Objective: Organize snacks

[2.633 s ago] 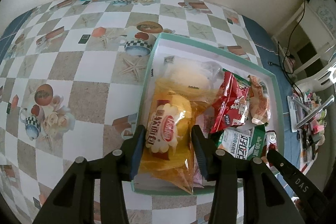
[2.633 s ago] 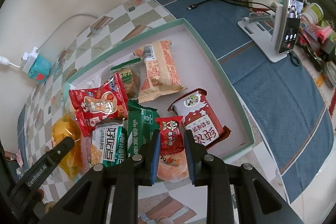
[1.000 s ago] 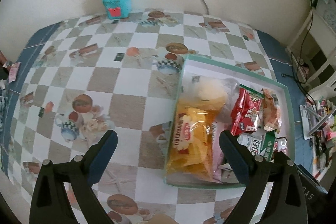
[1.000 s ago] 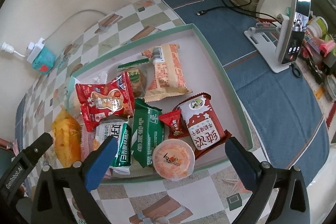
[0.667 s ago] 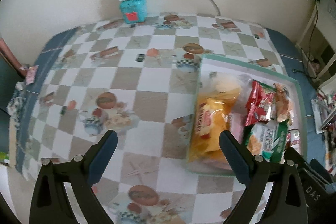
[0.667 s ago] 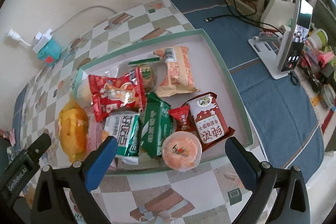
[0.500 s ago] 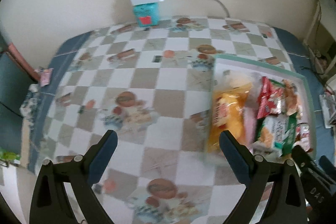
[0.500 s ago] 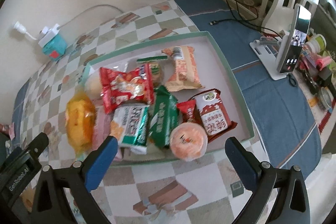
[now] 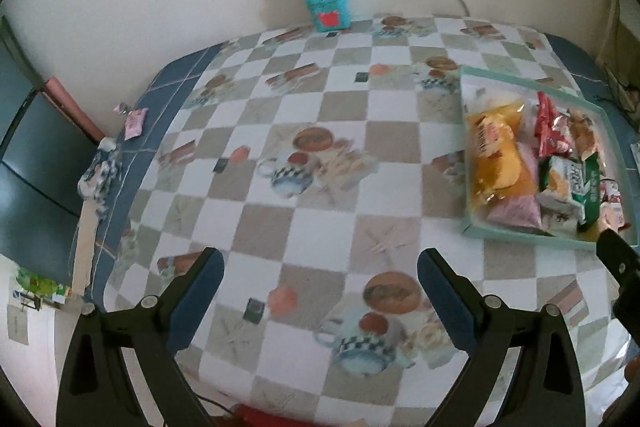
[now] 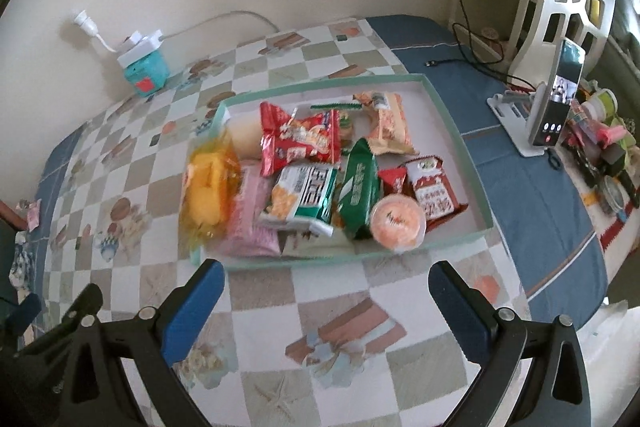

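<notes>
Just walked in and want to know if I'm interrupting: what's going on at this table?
A person is sorting snacks with a handheld gripper in each hand. Right now both the left gripper and right gripper are open and empty, held over the checked tablecloth. The snacks, including a yellow packet, a red packet and an orange jelly cup, all lie in the green-rimmed tray.

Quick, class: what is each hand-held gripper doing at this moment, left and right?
Left hand-held gripper: open, holding nothing, over the checked tablecloth.
Right hand-held gripper: open, holding nothing, in front of the shallow green-rimmed tray.
</notes>
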`<control>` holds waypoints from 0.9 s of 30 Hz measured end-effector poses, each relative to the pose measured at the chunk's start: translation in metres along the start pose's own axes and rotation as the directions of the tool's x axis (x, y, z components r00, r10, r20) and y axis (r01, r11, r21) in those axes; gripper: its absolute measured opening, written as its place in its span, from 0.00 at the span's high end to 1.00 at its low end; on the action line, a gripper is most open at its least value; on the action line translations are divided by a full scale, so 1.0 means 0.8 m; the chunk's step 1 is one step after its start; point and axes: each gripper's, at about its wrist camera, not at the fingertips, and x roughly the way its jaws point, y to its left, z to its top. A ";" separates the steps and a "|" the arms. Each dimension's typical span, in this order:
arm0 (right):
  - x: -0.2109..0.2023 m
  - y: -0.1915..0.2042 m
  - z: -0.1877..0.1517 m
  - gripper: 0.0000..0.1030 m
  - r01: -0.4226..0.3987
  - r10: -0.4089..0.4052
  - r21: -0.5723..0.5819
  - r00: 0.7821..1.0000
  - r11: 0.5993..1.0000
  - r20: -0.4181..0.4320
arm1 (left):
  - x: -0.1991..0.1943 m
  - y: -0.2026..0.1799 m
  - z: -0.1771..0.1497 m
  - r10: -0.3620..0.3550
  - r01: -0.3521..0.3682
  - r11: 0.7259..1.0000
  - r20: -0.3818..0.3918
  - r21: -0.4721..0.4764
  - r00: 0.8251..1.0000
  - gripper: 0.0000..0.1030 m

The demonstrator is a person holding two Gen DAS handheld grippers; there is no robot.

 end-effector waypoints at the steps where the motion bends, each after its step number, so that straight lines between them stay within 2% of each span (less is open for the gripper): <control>1: 0.000 0.002 -0.005 0.00 0.003 -0.003 -0.009 1.000 1.000 -0.003 | 0.000 0.003 -0.002 -0.003 0.003 1.000 -0.003 -0.006 1.000 0.05; 9: -0.002 0.012 -0.027 0.00 0.011 -0.012 -0.049 1.000 0.999 -0.017 | -0.001 0.015 -0.011 0.011 -0.011 1.000 -0.008 -0.011 1.000 0.05; 27: 0.007 0.022 -0.026 0.00 0.020 -0.024 -0.086 0.999 0.996 -0.043 | 0.008 0.015 -0.010 -0.002 0.002 1.000 -0.040 -0.003 0.999 0.05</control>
